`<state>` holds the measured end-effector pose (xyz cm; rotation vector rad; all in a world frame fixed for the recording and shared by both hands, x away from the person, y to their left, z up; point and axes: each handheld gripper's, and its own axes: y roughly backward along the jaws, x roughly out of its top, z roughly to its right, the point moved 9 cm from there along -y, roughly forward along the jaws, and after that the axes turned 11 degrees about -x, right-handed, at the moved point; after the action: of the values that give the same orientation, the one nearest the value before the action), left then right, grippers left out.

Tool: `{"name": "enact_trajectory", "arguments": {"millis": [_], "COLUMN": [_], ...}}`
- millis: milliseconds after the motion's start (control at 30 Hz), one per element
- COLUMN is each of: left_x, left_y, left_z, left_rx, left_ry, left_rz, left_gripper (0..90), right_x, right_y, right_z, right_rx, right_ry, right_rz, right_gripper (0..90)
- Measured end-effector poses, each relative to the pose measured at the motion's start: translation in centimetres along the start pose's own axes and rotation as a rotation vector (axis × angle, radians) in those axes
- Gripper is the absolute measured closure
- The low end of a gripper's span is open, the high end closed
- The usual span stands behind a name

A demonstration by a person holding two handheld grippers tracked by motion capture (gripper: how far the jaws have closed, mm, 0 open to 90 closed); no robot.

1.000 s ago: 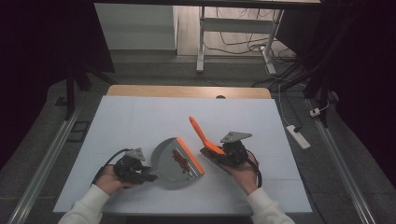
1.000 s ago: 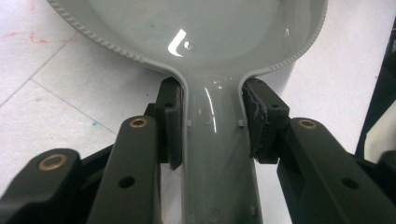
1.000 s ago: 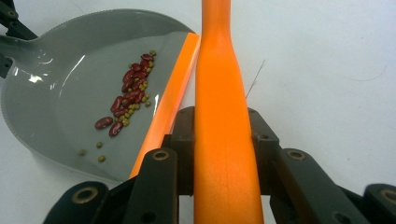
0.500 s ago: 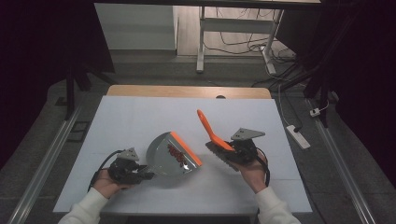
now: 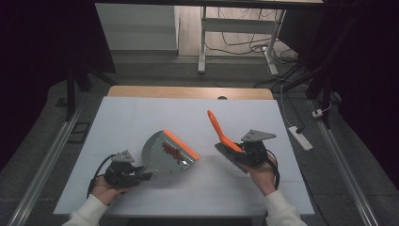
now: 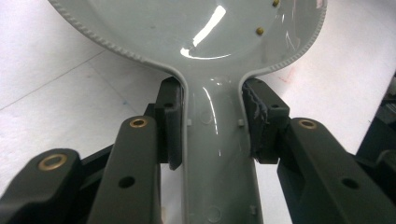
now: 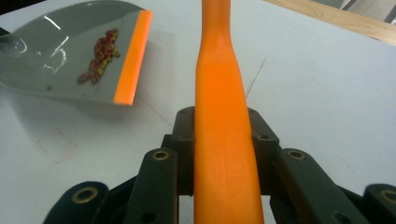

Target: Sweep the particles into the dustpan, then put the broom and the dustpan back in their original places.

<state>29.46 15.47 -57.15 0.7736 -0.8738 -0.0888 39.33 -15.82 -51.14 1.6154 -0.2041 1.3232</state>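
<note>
**Dustpan and brush held over the white worktop**

On the left of the high view, the left hand [image 5: 104, 188] comes in from the bottom edge with a white sleeve, palm wrapped around the left gripper [image 5: 141, 176], which lies low and nearly level, pointing toward the right and slightly away from the person. Its jaws are clamped on the grey handle of the dustpan [image 5: 164, 155]; in the left gripper view the 2 black pads press against both sides of the handle's neck, just below where the pan widens.

The dustpan's long axis runs from the handle at lower left to its orange lip [image 5: 181, 144] at upper right, so the mouth faces away from the person and to the right. The pan sits near the middle of the worktop [image 5: 141, 113], tilted with the lip raised. A small heap of red and yellowish bits [image 5: 171, 151] lies inside, just behind the lip.

Further right, the brush [image 5: 225, 137] is apart from the dustpan. Its orange handle slants up and away from the person, its free end toward the worktop's far edge, while the dark bristle head lies low next to the right gripper [image 5: 235, 151]. In the right gripper view the jaws are closed on the orange handle, which runs straight between them. The right hand [image 5: 262, 170] holds that gripper from below, forearm entering from the bottom right, grey plate on top.
</note>
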Motion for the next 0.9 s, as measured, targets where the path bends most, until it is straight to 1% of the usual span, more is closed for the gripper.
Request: {"name": "enact_trajectory", "arguments": {"millis": [267, 500, 567, 767, 900], "left_x": [-0.2, -0.4, -0.5, -0.5, -0.6], "left_y": [0.6, 1.1, 1.2, 1.5, 1.6], "left_z": [-0.2, -0.5, -0.6, -1.0, -1.2], "left_rx": [0.02, 0.039, 0.044, 0.07, 0.084], "left_ry": [0.024, 0.046, 0.051, 0.07, 0.085], "left_rz": [0.036, 0.057, 0.059, 0.075, 0.087], "left_gripper": [62.3, 62.3, 62.2, 62.2, 62.2], "right_x": [-0.8, -1.3, -1.5, -1.9, -2.3], "right_y": [0.3, 0.5, 0.5, 0.6, 0.8], "right_z": [0.8, 0.9, 0.9, 1.0, 1.2], "right_rx": [-0.01, -0.008, -0.006, -0.006, -0.009], "right_ry": [-0.011, -0.007, -0.012, -0.007, -0.015], "right_rz": [-0.015, -0.026, -0.031, -0.037, -0.044], "right_gripper": [70.0, 70.0, 70.0, 70.0, 70.0]}}
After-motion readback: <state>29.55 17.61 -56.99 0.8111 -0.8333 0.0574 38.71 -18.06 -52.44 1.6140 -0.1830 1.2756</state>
